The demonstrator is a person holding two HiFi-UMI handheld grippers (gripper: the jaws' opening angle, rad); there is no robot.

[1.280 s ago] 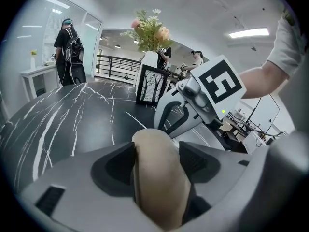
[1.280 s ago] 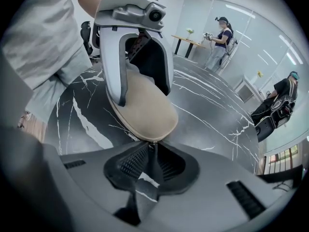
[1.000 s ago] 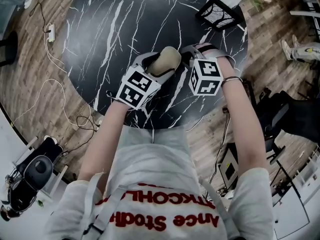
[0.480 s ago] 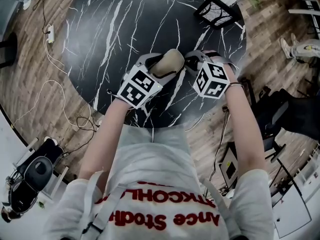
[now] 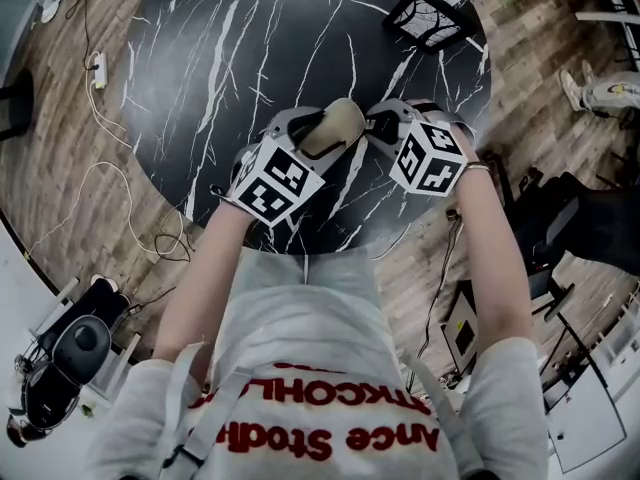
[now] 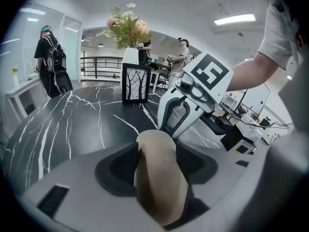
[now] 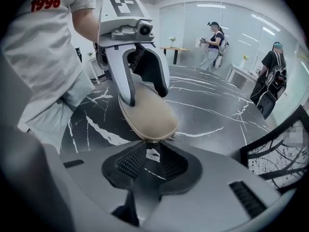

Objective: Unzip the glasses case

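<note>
The left gripper [image 6: 157, 161] has its two fingers [image 7: 124, 74] closing on the glasses case [image 7: 147, 112]. The pads lie against both sides of the case, and it fills the gap between them. The case is beige with rounded ends. It is held in the air above the near edge of the round black table [image 5: 250, 38], and its free end points toward the other gripper.

The right gripper [image 7: 152, 156] has its jaws opening. They stand apart, and in the gap between them I see only the white-veined top of the table. The free end of the case is just in front of its fingertips, but the pads do not press on it. I cannot tell where the zipper pull is.

Behind the fingers, the left marker cube [image 5: 272, 180] and the right marker cube [image 5: 430, 158] are also above the near edge of the table. At the far edge of the table stands a black-framed box [image 5: 432, 18] with flowers [image 6: 126, 28] in it. Beyond the far side of the table, several people [image 6: 53, 64] stand. On the wooden floor to the left of the table lies a power strip [image 5: 100, 65] with a pale cable.
</note>
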